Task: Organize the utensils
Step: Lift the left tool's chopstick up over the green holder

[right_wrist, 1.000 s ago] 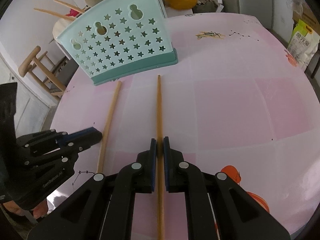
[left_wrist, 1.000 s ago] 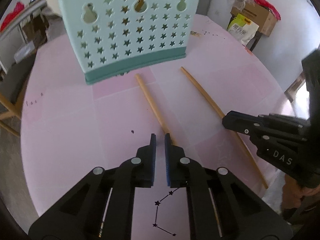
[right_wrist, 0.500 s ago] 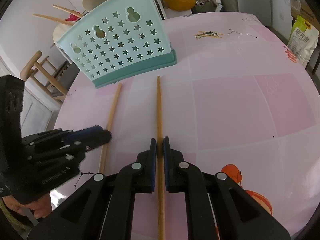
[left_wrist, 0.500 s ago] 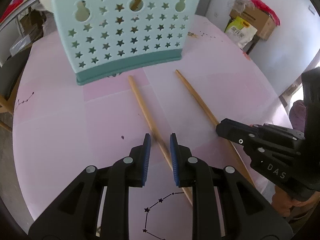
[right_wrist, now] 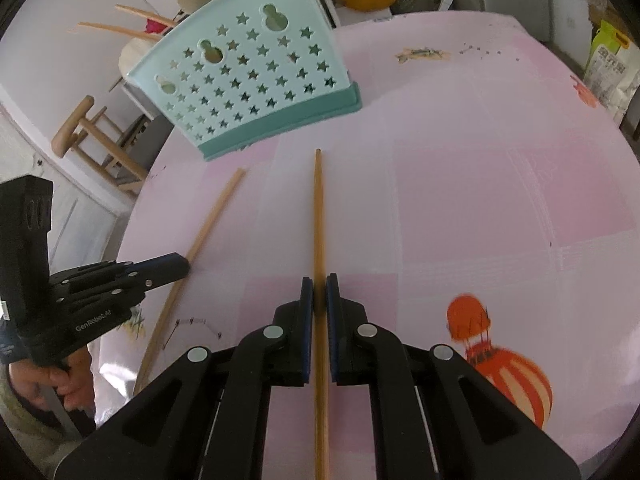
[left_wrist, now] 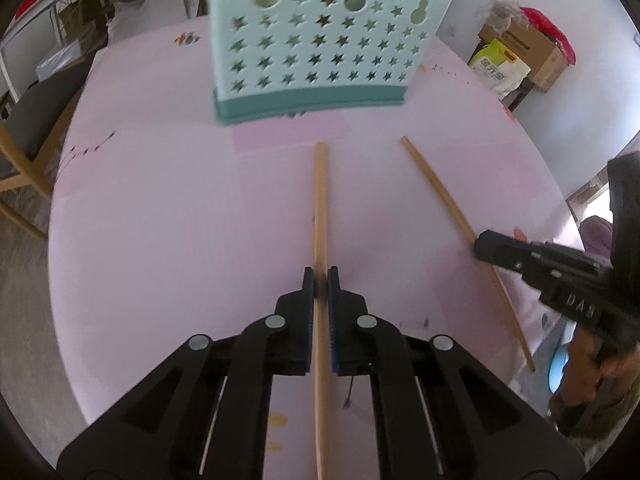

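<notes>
In the left wrist view, the left gripper (left_wrist: 321, 280) sits at lower centre, its jaws closed around the left chopstick (left_wrist: 320, 200). That stick's long axis runs straight up the frame from between the jaws, its far tip ending just short of the teal utensil basket (left_wrist: 320, 40) at top centre on the pink table (left_wrist: 160, 220). Toward the right of that frame, the right chopstick (left_wrist: 432, 184) slants up and left.

In the right wrist view, the basket sits at upper left, the left chopstick slants below it, and the right gripper (right_wrist: 319, 290) at lower centre is clamped on the right chopstick, which points straight up the frame to the right of the basket's base. Judging by this, each stick must swing upright, tip lifted over the basket's rim; the left one lies the more squarely in line with it.
</notes>
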Action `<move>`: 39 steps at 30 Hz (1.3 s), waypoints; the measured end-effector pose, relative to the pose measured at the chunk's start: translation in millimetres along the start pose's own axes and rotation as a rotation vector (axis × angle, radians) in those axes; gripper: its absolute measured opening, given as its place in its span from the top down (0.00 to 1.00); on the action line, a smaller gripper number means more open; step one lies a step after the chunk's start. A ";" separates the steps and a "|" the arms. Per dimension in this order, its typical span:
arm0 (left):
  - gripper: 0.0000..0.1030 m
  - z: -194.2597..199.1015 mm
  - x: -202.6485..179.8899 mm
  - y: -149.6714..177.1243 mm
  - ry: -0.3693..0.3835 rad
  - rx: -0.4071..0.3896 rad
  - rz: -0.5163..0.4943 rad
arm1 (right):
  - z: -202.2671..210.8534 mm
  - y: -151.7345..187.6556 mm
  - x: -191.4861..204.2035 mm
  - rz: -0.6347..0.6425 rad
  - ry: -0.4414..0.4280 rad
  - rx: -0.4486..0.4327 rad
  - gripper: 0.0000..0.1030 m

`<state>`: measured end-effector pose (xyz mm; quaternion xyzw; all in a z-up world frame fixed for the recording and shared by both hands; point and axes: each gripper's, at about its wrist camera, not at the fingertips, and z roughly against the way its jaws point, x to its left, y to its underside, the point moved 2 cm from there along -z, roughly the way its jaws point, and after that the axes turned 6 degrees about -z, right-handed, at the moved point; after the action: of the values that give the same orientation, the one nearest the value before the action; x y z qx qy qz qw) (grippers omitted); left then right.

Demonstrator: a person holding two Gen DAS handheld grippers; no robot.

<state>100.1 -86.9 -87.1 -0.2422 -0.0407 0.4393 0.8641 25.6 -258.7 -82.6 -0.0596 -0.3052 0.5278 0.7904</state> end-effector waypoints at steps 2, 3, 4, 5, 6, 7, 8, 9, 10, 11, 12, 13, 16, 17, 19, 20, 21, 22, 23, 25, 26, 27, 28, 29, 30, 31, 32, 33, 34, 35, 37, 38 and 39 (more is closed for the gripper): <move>0.95 3.8 3.0 6.3 -0.003 0.008 0.001 | 1.3 2.9 0.9 0.015 -0.001 0.021 0.93; 0.94 4.2 4.1 6.9 -0.005 0.010 0.003 | 1.6 3.5 1.9 0.023 0.000 0.030 0.92; 0.92 4.8 5.3 7.3 0.000 0.011 0.005 | 1.4 3.6 3.3 0.034 -0.003 0.036 0.92; 0.87 5.2 6.4 6.8 0.006 0.011 0.007 | 1.5 3.5 4.6 0.041 -0.004 0.039 0.92; 0.85 4.5 6.8 5.6 0.005 0.010 0.007 | 1.1 2.2 6.6 0.050 0.000 0.038 0.90; 0.85 3.1 7.0 3.6 -0.001 0.010 0.003 | -0.1 0.2 9.2 0.062 0.006 0.035 0.87; 0.85 1.1 6.7 0.0 -0.010 0.012 -0.010 | -1.0 -1.4 11.2 0.071 0.014 0.034 0.86; 0.85 0.3 6.7 -1.9 -0.014 0.015 -0.018 | -3.4 -4.1 14.9 0.090 0.033 0.033 0.84; 0.85 -0.6 6.3 -4.6 -0.016 0.018 -0.025 | -5.6 -6.8 18.7 0.109 0.045 0.031 0.84; 0.85 -2.1 5.7 -7.8 -0.018 0.021 -0.033 | -8.1 -9.4 21.9 0.123 0.050 0.032 0.83; 0.85 -4.1 4.7 -11.6 -0.024 0.022 -0.045 | -10.8 -11.8 24.4 0.133 0.059 0.035 0.83; 0.85 -5.7 2.6 -14.9 -0.034 0.021 -0.060 | -13.3 -13.7 25.4 0.140 0.070 0.036 0.83; 0.85 -11.1 -0.3 -23.9 -0.058 0.018 -0.092 | -19.4 -21.0 30.7 0.167 0.102 0.025 0.83; 0.85 -13.0 -1.1 -28.0 -0.065 0.017 -0.101 | -21.3 -23.7 31.7 0.173 0.111 0.021 0.83; 0.85 -15.6 -1.1 -33.3 -0.072 0.013 -0.114 | -24.0 -28.1 32.4 0.179 0.121 0.016 0.84; 0.86 -16.3 -1.1 -34.7 -0.075 0.010 -0.118 | -26.1 -31.4 33.6 0.182 0.130 0.014 0.83; 0.86 -17.8 -1.1 -37.6 -0.077 0.007 -0.122 | -28.2 -34.0 34.4 0.187 0.136 0.013 0.84; 0.86 -19.0 -0.5 -39.9 -0.076 0.002 -0.123 | -29.3 -36.2 34.0 0.191 0.141 0.009 0.84; 0.86 -19.3 0.5 -41.3 -0.075 -0.002 -0.121 | -31.4 -38.5 35.5 0.202 0.152 0.002 0.85; 0.87 -20.8 2.8 -43.9 -0.074 -0.015 -0.111 | -34.8 -41.5 37.5 0.216 0.172 -0.009 0.92; 0.89 -21.4 3.5 -45.1 -0.079 -0.022 -0.109 | -35.9 -43.5 37.3 0.215 0.179 -0.014 0.93; 0.92 -21.8 4.0 -45.0 -0.086 -0.026 -0.106 | -36.5 -45.2 37.1 0.209 0.172 -0.013 0.93; 0.94 -22.0 4.9 -45.0 -0.092 -0.027 -0.102 | -36.5 -47.3 35.6 0.198 0.162 -0.010 0.93; 0.94 -21.7 6.6 -45.7 -0.092 -0.030 -0.095 | -36.2 -49.4 33.0 0.180 0.150 -0.007 0.93; 0.95 -21.3 8.5 -46.1 -0.086 -0.034 -0.088 | -36.0 -50.9 31.1 0.168 0.140 -0.006 0.93; 0.95 -21.1 9.5 -46.1 -0.084 -0.037 -0.084 | -34.7 -52.3 28.7 0.151 0.123 -0.007 0.93; 0.95 -21.0 10.0 -46.3 -0.083 -0.040 -0.083 | -31.4 -54.5 25.5 0.128 0.099 -0.013 0.93; 0.95 -21.2 10.7 -46.2 -0.084 -0.040 -0.083 | -29.1 -56.2 23.3 0.113 0.085 -0.017 0.93; 0.95 -21.0 11.3 -46.5 -0.082 -0.042 -0.079 | -25.3 -58.1 20.7 0.094 0.065 -0.023 0.93; 0.95 -20.6 13.3 -47.0 -0.075 -0.045 -0.065 | -21.1 -60.7 17.7 0.076 0.051 -0.033 0.93; 0.95 -18.9 16.5 -44.7 -0.052 -0.049 -0.036 | -11.5 -63.9 13.6 0.048 0.028 -0.052 0.93; 0.95 -17.2 17.4 -43.7 -0.039 -0.057 -0.021 | -7.1 -65.1 12.1 0.037 0.014 -0.059 0.93; 0.95 -14.3 18.6 -42.4 -0.033 -0.066 -0.012 | 1.0 -68.2 9.4 0.018 -0.003 -0.077 0.93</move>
<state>146.9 -99.0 -83.0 -0.2632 -0.0708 0.4364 0.8575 81.9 -280.4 -49.4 -0.0919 -0.3258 0.5228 0.7824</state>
